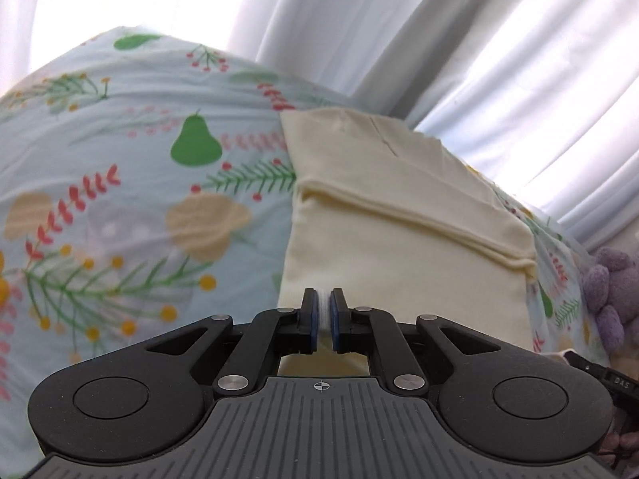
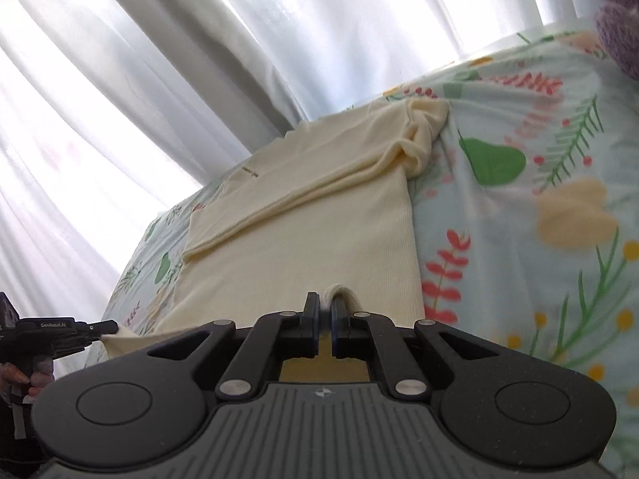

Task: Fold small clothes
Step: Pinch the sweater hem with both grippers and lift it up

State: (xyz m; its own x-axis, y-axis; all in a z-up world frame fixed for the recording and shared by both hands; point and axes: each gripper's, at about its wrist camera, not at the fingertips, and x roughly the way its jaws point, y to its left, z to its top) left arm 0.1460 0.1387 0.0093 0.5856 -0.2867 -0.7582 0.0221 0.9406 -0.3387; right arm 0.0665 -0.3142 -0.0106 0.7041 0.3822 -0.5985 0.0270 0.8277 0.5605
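A pale cream, finely ribbed knit top (image 1: 407, 239) lies spread on a light blue bedsheet printed with green pears, red sprigs and yellow flowers (image 1: 120, 159). The left gripper (image 1: 323, 303) has its two black fingers with blue pads drawn together on the near edge of the cream top, a thin fold of the fabric showing white between the pads. Ahead of these fingers the garment stretches away flat, with a sleeve folded across the body as a long diagonal ridge. To the right of the fingers, at the edge of the bed, sits a purple plush toy (image 1: 611, 291). White gathered curtains (image 1: 359, 20) hang beyond the bed, lit brightly from behind.

In the right wrist view, the right gripper (image 2: 324, 307) is likewise closed on the near hem of the cream top (image 2: 319, 231), with a small loop of fabric bulging up just beyond its fingertips. Ahead of these fingers the folded sleeve crosses the garment, bunching into a crumpled cuff at the far right. Well to the left of the right fingers, the left gripper (image 2: 104, 327) pinches the hem corner, which is pulled into a point. The floral sheet (image 2: 539, 199) extends to the right of the fingers.
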